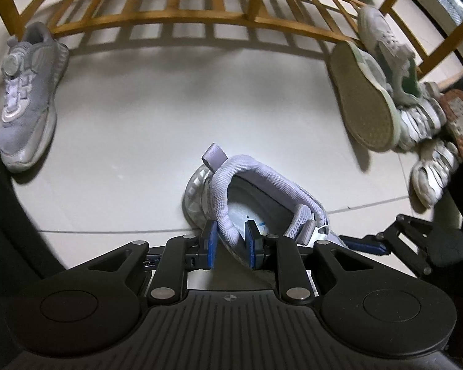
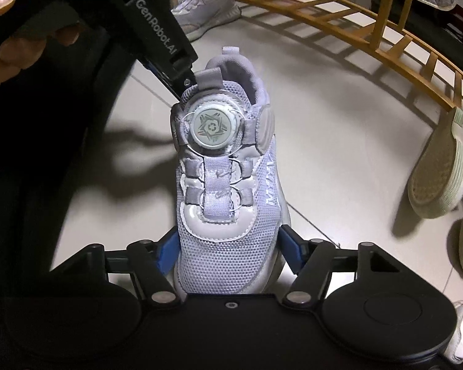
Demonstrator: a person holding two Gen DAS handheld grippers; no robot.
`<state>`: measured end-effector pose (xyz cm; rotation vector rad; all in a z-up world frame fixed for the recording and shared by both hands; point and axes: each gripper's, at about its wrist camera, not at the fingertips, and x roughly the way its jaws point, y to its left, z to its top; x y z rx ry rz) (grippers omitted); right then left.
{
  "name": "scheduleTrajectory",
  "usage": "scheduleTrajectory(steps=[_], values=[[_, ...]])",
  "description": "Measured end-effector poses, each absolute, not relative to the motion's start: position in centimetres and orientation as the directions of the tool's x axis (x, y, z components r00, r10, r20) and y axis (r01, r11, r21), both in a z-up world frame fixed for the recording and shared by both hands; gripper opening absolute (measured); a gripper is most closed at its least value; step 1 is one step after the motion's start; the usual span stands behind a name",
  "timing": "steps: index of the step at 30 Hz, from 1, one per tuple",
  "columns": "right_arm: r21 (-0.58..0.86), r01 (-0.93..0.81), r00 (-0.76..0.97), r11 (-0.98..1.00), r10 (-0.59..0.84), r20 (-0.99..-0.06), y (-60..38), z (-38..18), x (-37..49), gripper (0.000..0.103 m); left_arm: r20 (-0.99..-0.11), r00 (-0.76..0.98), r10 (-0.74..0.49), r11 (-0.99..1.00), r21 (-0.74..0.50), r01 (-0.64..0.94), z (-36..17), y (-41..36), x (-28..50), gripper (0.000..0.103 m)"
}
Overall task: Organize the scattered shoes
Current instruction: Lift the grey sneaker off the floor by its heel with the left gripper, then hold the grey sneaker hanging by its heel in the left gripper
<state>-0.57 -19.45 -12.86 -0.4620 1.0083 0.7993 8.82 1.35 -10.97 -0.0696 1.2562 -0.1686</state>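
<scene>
Left gripper pinching lilac sneaker collar; right gripper wide around toe, only right view showing dial

Left wrist view: mounted just behind the left tool, looking forward and down at the floor, very close to the lavender sneaker, facing the wooden rack. Right wrist view: behind the right tool, close above the same sneaker's toe. Shared: sneaker, rack, floor, second lavender sneaker, shoe pile.
</scene>
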Motion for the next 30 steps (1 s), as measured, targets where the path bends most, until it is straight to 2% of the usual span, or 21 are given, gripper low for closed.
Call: scheduleTrajectory(steps=[4,6,10,13,15,23,27,30], values=[[-0.033,-0.796,0.306,0.604,0.356,-0.883,-19.2,-12.7,-1.2,0.075,-0.94,0.295,-0.173,0.984,-0.153,0.091,-10.9,1.2,8.3,0.024],[-0.047,-0.801,0.316,0.596,0.356,-0.879,-19.0,-12.5,-1.3,0.078,-0.938,0.299,-0.175,0.984,-0.155,0.09,-10.7,1.2,8.2,0.032],[-0.052,-0.801,0.326,0.597,0.361,-0.874,-18.8,-12.3,-1.1,0.08,-0.936,0.304,-0.176,0.984,-0.157,0.088,-10.3,1.5,8.0,0.039],[-0.041,-0.794,0.324,0.607,0.365,-0.873,-18.7,-12.2,-0.7,0.08,-0.934,0.316,-0.167,0.986,-0.149,0.081,-9.9,1.9,7.8,0.049],[-0.034,-0.789,0.322,0.613,0.367,-0.872,-18.6,-12.2,-0.4,0.08,-0.93,0.324,-0.172,0.985,-0.156,0.075,-9.7,2.3,7.8,0.051],[-0.009,-0.773,0.317,0.634,0.374,-0.872,-18.4,-12.0,0.5,0.061,-0.919,0.347,-0.184,0.983,-0.164,0.086,-8.9,2.5,8.2,0.055],[-0.005,-0.773,0.312,0.635,0.374,-0.873,-18.4,-12.0,0.6,0.059,-0.919,0.349,-0.184,0.982,-0.159,0.1,-8.9,2.3,8.4,0.056],[-0.003,-0.775,0.315,0.632,0.382,-0.869,-18.5,-12.0,0.6,0.062,-0.918,0.349,-0.186,0.982,-0.157,0.109,-8.9,2.4,8.5,0.059]])
